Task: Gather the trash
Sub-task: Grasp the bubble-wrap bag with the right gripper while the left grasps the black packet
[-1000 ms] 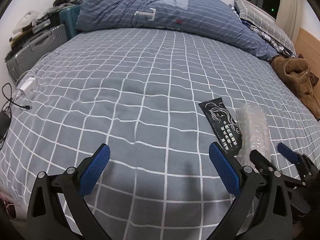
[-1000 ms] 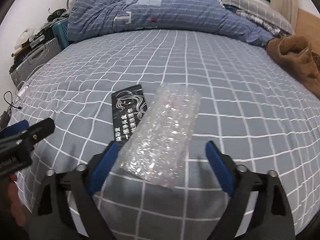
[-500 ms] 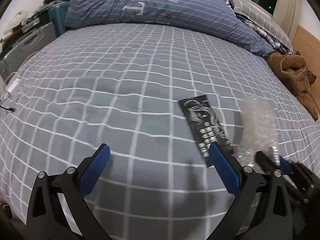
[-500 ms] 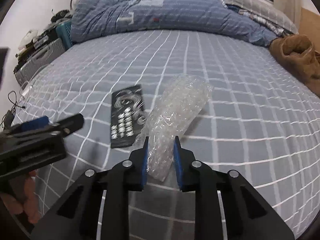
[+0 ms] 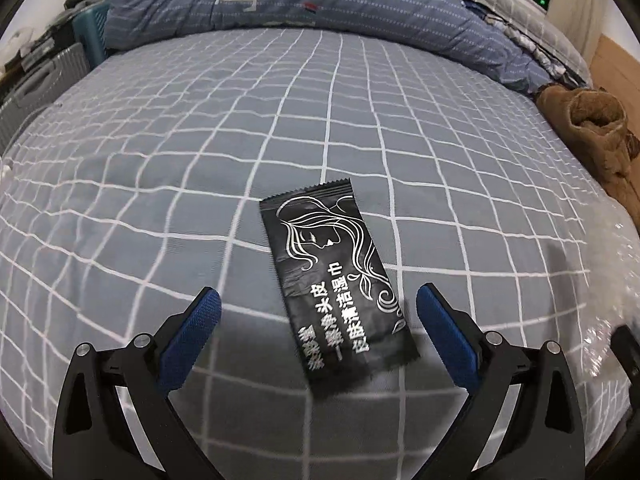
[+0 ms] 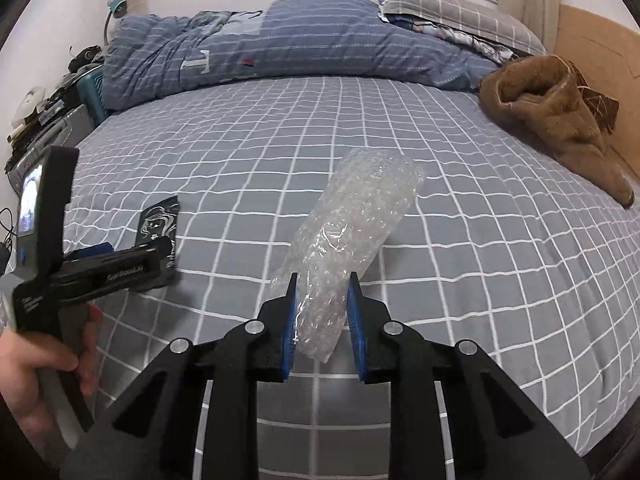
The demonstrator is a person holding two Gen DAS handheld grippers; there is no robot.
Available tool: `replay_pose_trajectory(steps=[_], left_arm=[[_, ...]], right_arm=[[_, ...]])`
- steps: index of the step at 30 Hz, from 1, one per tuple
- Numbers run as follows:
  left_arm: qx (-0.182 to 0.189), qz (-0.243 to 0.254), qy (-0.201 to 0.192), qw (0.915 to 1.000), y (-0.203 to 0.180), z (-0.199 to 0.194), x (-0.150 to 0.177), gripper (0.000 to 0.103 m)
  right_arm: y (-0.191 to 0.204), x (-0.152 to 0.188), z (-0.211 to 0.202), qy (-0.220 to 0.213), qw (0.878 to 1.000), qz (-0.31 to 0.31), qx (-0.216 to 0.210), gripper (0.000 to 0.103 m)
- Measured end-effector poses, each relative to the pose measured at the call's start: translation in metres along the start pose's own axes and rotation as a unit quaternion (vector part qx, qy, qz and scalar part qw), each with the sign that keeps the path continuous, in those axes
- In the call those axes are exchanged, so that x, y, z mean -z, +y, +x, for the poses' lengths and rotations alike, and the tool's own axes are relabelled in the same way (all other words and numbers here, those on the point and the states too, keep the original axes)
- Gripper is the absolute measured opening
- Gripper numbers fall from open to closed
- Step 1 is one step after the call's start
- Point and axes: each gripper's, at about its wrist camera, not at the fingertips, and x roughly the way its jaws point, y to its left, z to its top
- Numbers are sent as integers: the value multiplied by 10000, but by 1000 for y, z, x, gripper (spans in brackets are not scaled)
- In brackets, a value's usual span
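Right hand-held gripper [image 6: 321,312]: clamps bubble wrap [image 6: 352,232] | left hand-held gripper [image 5: 318,320]: wide, over black sachet [image 5: 336,276]

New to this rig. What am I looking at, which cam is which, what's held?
No robot arm: a person holds a hand-held two-finger tool in each hand, each with a fisheye camera looking along its fingers. The left view shows the left tool open, its blue fingers either side of a black wipe packet lying on the checked bedsheet. The right view shows the right tool shut on a roll of bubble wrap; at its left edge the person's left hand grips the other tool. A brown garment and a blue duvet lie further back.
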Motion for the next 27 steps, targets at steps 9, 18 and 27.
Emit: replay_pose_trajectory(steps=[9,18,27], left_arm=[[-334,294,5,9990,-16,16,-3,88],[-247,291,-59,9993,-10,13,-8,55],[-17,194,-171,9997,-3,-2,-8,50]], right_arm=[[-8,0,1,19,10000,-11,7,21],[1,1,2,29,9999,-122,-3,21],[4,-1,3,5,9999,-139,-11,21]])
